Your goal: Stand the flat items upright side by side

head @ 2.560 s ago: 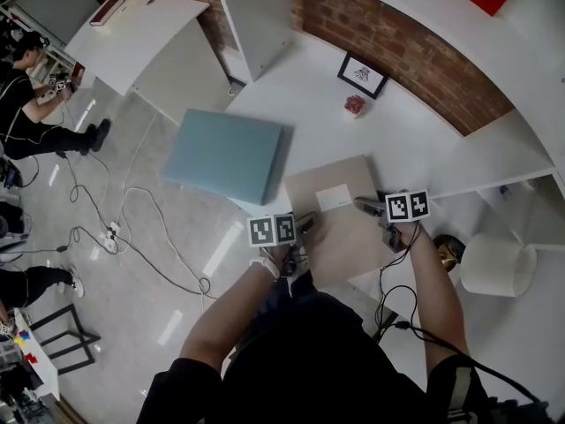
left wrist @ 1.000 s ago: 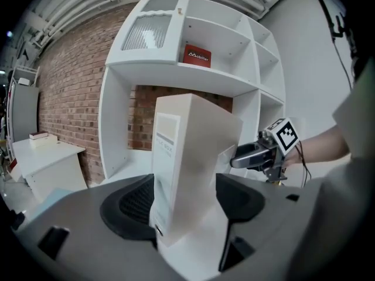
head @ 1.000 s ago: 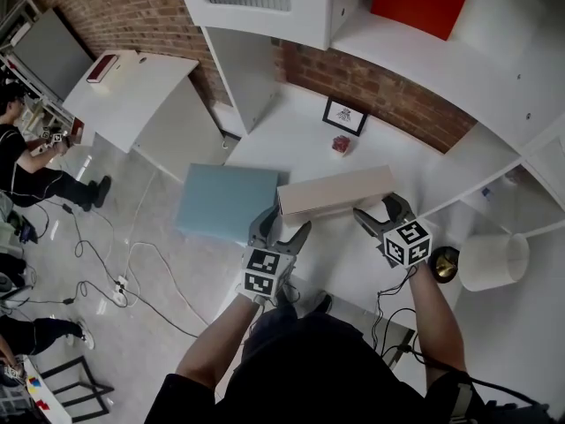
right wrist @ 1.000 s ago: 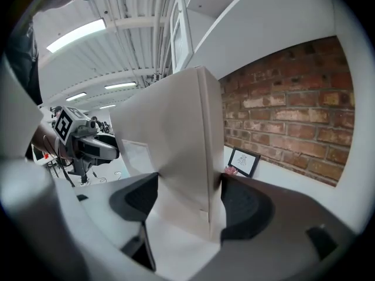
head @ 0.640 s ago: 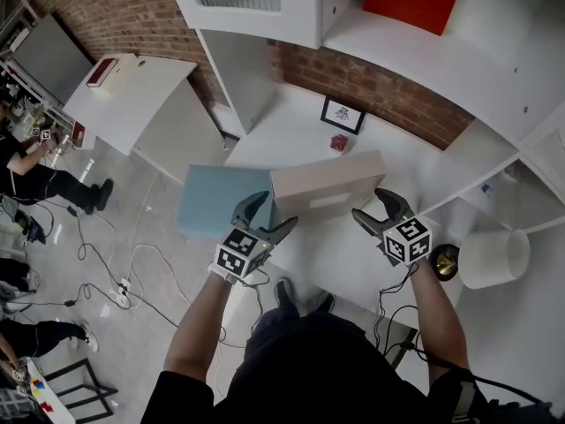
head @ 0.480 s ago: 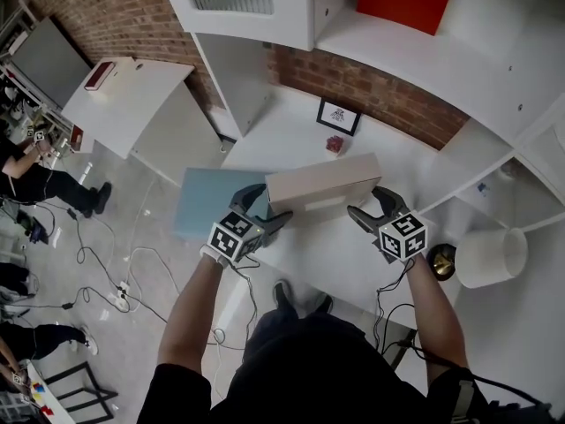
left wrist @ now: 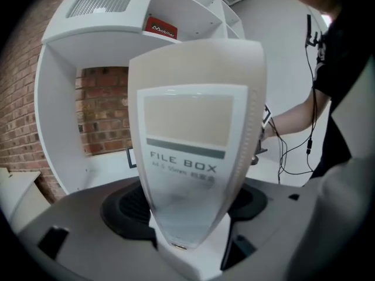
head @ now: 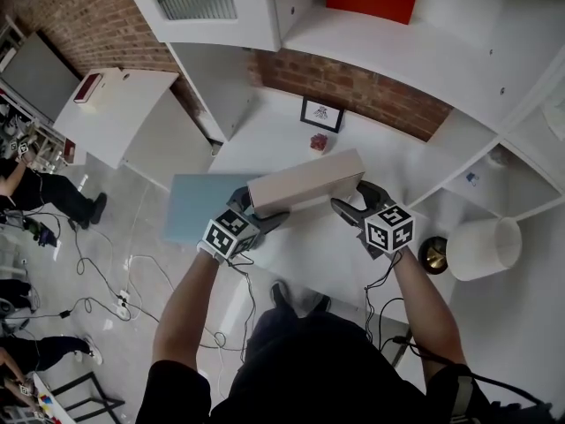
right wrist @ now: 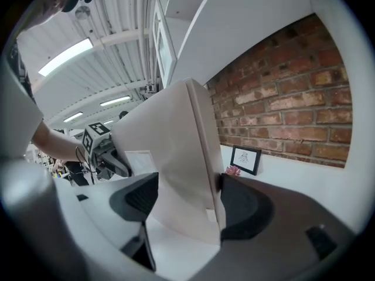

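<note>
Two grippers bracketing a beige file box (head: pixel 306 184), right gripper (head: pixel 350 198) clamping one end, left gripper (head: pixel 261 207) just opening, jaws wide around the other end.

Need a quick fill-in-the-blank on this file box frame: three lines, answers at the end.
1. The label on the upright file box reads FILE ___.
2. The flat file box lying beside it is coloured ___.
3. The framed picture stands in front of a ___ wall.

Missing words: BOX; blue; brick
</note>
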`<state>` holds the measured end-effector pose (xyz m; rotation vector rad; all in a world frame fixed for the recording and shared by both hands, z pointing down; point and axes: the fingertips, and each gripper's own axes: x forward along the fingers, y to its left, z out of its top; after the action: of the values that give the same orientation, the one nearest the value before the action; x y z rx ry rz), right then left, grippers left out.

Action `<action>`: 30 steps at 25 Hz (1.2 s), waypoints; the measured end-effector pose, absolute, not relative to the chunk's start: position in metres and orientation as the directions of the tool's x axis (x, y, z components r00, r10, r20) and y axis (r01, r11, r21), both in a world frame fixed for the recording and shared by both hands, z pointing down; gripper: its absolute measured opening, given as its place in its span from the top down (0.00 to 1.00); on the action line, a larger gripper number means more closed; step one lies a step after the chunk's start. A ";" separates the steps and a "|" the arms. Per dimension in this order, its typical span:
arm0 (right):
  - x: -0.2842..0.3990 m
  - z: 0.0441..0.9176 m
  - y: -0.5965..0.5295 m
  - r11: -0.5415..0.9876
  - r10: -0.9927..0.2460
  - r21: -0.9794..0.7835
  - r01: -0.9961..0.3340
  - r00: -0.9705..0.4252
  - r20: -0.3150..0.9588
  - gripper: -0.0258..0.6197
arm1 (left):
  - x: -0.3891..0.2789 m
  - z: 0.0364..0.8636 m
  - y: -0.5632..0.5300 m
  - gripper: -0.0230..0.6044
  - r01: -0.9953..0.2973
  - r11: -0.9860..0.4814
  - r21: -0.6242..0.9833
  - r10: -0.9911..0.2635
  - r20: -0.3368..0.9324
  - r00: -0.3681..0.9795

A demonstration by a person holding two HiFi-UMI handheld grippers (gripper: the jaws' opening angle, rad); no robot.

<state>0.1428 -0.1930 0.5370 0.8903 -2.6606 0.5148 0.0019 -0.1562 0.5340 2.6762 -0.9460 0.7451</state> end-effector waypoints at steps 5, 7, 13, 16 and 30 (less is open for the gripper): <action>0.154 0.538 -0.204 0.731 -0.530 -0.249 -0.635 -0.759 0.379 0.45 | 0.018 0.533 -0.149 0.44 -0.712 -0.702 -0.006 -0.615 0.508 0.603; 0.155 0.538 -0.207 0.737 -0.521 -0.253 -0.627 -0.765 0.378 0.45 | 0.020 0.533 -0.146 0.45 -0.748 -0.664 0.002 -0.650 0.492 0.579; 0.148 0.539 -0.222 0.684 -0.568 -0.295 -0.667 -0.741 0.359 0.49 | 0.014 0.534 -0.140 0.46 -0.912 -0.406 -0.058 -0.794 0.516 0.321; 0.138 0.541 -0.217 0.666 -0.564 -0.342 -0.663 -0.748 0.351 0.50 | -0.004 0.537 -0.131 0.46 -0.983 -0.177 -0.049 -0.835 0.536 0.123; 0.137 0.538 -0.171 0.645 -0.535 -0.428 -0.633 -0.774 0.339 0.58 | -0.056 0.536 -0.212 0.46 -0.985 0.171 -0.003 -0.803 0.578 -0.141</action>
<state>0.1366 -0.1709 0.5378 0.9613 -2.6810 0.8012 -0.0559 -0.2123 0.5362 1.6853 -2.0055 0.5401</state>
